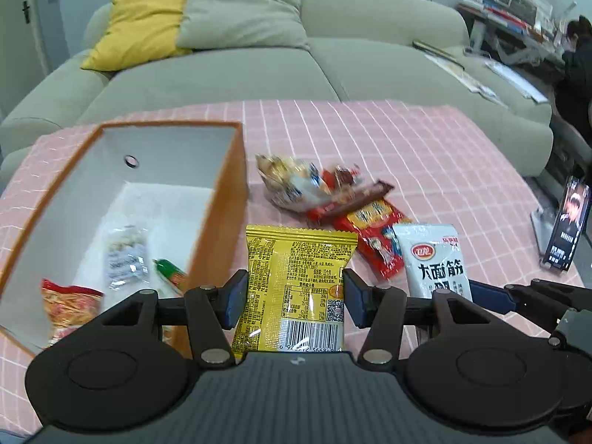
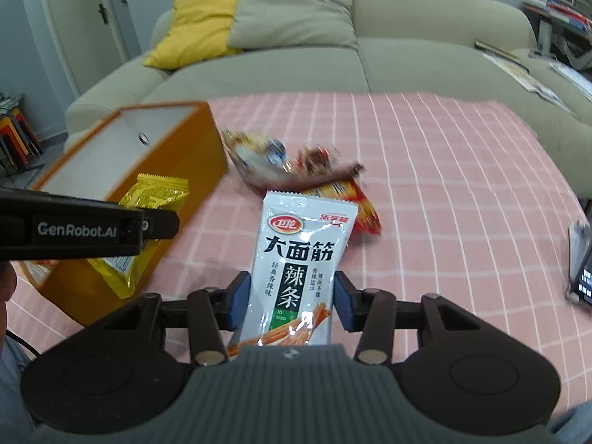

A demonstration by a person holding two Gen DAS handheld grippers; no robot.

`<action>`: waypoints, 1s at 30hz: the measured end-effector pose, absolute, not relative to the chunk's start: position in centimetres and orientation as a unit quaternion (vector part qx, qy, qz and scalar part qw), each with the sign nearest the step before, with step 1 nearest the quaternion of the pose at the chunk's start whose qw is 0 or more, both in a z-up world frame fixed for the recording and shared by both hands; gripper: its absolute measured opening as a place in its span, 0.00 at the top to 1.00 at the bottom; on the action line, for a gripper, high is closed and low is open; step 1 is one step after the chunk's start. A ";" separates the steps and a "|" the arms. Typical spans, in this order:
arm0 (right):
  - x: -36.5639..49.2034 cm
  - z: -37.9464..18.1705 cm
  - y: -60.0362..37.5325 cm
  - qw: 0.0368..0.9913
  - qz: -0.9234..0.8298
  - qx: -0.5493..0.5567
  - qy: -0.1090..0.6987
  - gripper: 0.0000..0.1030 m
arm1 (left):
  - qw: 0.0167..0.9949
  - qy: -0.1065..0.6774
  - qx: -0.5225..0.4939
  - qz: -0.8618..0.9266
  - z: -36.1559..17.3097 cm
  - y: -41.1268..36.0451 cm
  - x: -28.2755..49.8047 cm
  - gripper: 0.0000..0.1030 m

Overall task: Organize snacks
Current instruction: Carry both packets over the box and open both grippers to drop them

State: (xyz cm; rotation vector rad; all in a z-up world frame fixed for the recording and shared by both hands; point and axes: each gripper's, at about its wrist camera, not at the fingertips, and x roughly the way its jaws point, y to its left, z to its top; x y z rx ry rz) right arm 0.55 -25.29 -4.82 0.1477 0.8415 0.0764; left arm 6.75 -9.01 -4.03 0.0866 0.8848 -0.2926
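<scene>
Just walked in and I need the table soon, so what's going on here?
Someone is sorting snacks with a handheld gripper in each hand. The left gripper holds a yellow packet beside the orange box. The right gripper holds a white packet over the pink tablecloth. The box already has a few snacks in it, and a small pile still lies on the cloth.

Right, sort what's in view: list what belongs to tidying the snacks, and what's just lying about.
Part of the job:
- yellow packet, held in the left gripper
- white packet, held in the right gripper
- orange box, with a few snacks already inside
- pile of loose snacks on the pink cloth

Just lying about:
- sofa
- yellow cushion
- phone
</scene>
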 end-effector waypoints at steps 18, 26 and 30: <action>7.5 1.4 -14.1 0.910 0.178 0.043 0.372 0.56 | 0.896 0.431 0.059 -0.093 -0.2 2.4 11.6 0.40; 12.6 0.2 -10.4 0.899 0.210 0.002 0.385 0.56 | 0.872 0.471 0.073 -0.109 -2.5 5.3 15.4 0.40; 14.5 -1.0 -8.8 0.889 0.228 -0.045 0.395 0.56 | 0.860 0.487 0.094 -0.118 -4.1 5.6 16.6 0.40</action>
